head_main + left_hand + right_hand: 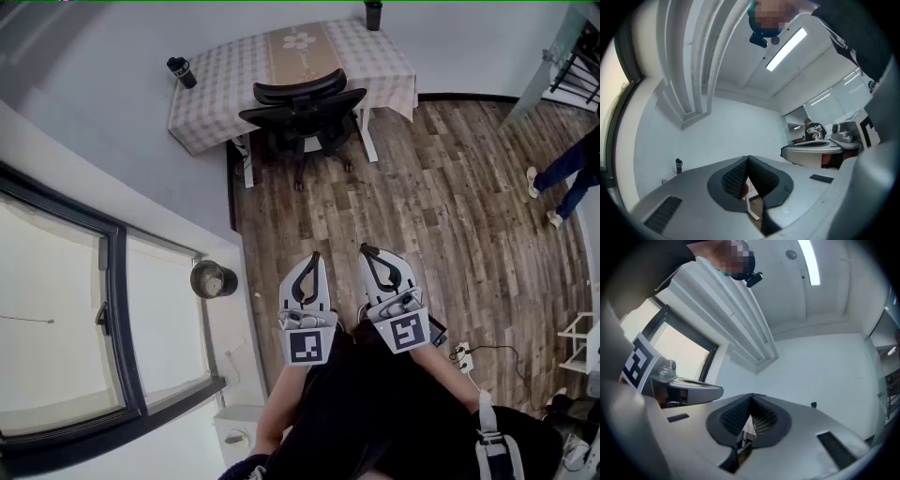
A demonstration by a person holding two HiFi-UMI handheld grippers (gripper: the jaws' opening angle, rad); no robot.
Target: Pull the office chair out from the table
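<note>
A black office chair [305,117] stands pushed in at a table with a checked cloth [211,89] at the far end of the room in the head view. Both grippers are held side by side close to the person's body, well short of the chair. My left gripper [313,255] is shut with nothing in it, its jaw tips meeting [748,158]. My right gripper [365,249] is likewise shut and empty, tips together [751,395]. Through the gaps below the tips, bits of the table legs and floor show.
Two dark bottles stand on the table, one at its left end [181,71] and one at the back [373,14]. A person [567,173] stands at the right edge on the wood floor. A window [66,319] lines the left wall; cables [469,356] lie near the person's feet.
</note>
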